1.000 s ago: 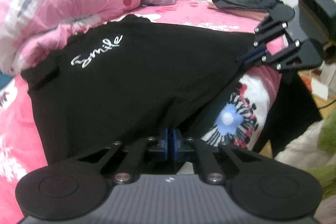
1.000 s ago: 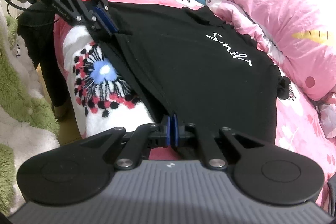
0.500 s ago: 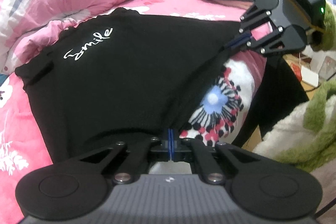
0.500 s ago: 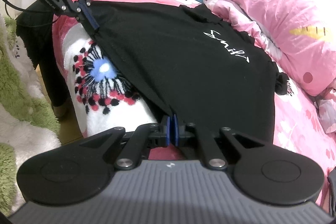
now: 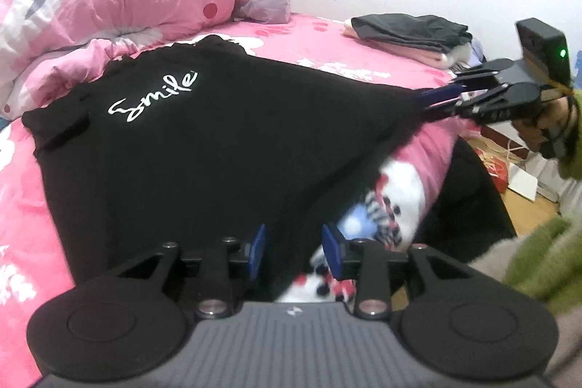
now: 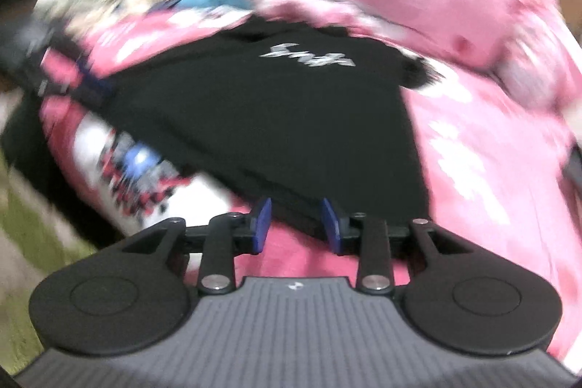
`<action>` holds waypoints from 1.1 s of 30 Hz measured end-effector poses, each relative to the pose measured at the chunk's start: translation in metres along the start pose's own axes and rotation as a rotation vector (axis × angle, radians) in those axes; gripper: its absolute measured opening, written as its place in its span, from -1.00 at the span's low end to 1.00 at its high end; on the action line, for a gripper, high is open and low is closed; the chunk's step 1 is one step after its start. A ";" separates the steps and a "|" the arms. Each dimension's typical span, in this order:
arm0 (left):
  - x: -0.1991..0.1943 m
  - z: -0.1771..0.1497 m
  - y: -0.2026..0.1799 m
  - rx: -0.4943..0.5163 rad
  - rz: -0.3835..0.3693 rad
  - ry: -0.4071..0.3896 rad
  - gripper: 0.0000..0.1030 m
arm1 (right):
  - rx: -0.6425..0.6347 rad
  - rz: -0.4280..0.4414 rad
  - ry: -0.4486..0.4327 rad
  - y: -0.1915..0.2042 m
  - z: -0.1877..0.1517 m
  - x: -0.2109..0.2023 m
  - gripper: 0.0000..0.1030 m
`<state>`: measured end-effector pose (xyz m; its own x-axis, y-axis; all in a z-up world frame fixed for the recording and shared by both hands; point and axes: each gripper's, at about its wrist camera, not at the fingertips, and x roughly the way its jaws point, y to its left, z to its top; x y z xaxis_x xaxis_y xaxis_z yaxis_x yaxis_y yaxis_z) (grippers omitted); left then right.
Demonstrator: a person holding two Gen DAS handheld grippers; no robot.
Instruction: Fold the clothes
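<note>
With both the left gripper [image 5: 294, 251] and right gripper [image 6: 296, 224] just opened, released, the black "Smile" cotton T-shirt [image 5: 203, 148] filling mid-frame on the pink floral bedsheet [image 5: 22, 206] could snag on withdrawing pads, spoiling the fold.

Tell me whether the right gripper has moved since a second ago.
Yes. In the left wrist view the right gripper has slid right and lower against the folded dark clothes. Its jaws have just been opening, with the black shirt's hem between them.
</note>
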<state>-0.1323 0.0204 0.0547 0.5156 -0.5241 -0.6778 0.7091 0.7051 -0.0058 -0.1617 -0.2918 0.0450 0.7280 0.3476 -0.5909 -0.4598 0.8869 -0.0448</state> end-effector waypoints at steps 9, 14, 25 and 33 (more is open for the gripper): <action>0.030 0.000 -0.008 0.014 0.007 0.031 -0.29 | 0.238 -0.106 -0.032 -0.054 -0.002 -0.007 -0.35; 0.030 -0.001 -0.009 0.013 0.018 0.026 -0.26 | 0.109 -0.063 0.027 -0.040 0.005 0.020 -0.51; 0.033 -0.001 -0.008 0.031 0.021 0.018 -0.17 | 0.223 -0.210 0.087 -0.072 -0.003 0.041 -1.00; 0.033 -0.002 -0.008 0.036 0.026 0.018 -0.12 | 0.403 -0.152 0.007 -0.098 -0.007 0.015 -0.93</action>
<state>-0.1220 -0.0013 0.0312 0.5257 -0.4970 -0.6904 0.7123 0.7008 0.0379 -0.1096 -0.3764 0.0348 0.7680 0.2034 -0.6073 -0.1112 0.9762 0.1863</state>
